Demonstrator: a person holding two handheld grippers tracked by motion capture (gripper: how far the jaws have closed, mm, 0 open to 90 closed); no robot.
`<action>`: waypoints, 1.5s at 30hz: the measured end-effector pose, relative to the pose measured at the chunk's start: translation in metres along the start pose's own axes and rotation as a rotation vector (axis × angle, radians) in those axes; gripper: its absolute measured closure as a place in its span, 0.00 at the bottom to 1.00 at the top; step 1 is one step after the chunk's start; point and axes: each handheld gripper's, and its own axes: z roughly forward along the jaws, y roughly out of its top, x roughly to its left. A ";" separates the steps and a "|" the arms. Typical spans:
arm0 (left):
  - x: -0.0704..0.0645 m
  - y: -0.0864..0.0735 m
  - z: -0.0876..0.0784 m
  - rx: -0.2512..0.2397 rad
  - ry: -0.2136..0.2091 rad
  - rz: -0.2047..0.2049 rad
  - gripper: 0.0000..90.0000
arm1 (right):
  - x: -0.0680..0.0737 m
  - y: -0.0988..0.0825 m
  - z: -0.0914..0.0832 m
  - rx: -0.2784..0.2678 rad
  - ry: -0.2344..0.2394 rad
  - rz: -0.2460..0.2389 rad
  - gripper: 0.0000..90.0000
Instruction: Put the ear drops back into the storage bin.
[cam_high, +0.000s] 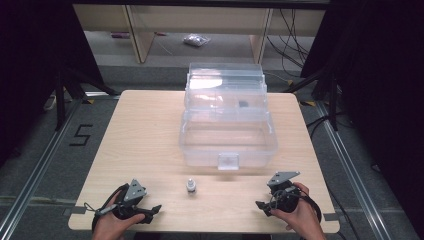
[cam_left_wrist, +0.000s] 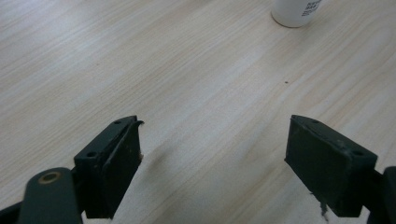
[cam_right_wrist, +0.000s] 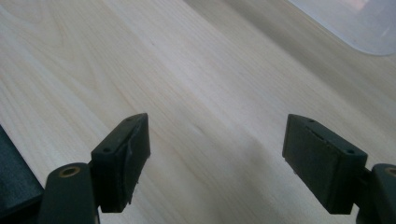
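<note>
Both hand-held grippers rest low on the table (cam_high: 150, 130), jaws spread and pinching nothing: my left hand-held gripper (cam_high: 150, 212) at lower left of the high view, my right hand-held gripper (cam_high: 263, 206) at lower right. Between them, slightly farther, stands a small white bottle (cam_high: 190, 186), upright, untouched, handy for either hand. Beyond it the clear plastic box (cam_high: 227, 135) sits mid-table with lid thrown back, probably ready to receive the bottle.

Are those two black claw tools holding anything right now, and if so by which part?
Nothing is held. The left gripper and the right gripper both stand open over the bare table. The small bottle stands untouched between them.
</note>
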 end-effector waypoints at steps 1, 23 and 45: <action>0.000 0.000 0.000 0.000 0.000 0.000 0.20 | 0.000 0.000 0.000 0.000 0.000 0.000 0.27; 0.001 0.000 -0.001 -0.002 -0.012 0.000 0.20 | 0.033 0.067 0.012 0.047 0.089 -0.178 0.28; 0.003 0.001 -0.002 -0.005 -0.013 0.004 0.20 | 0.081 0.134 0.047 0.025 0.203 -0.369 0.31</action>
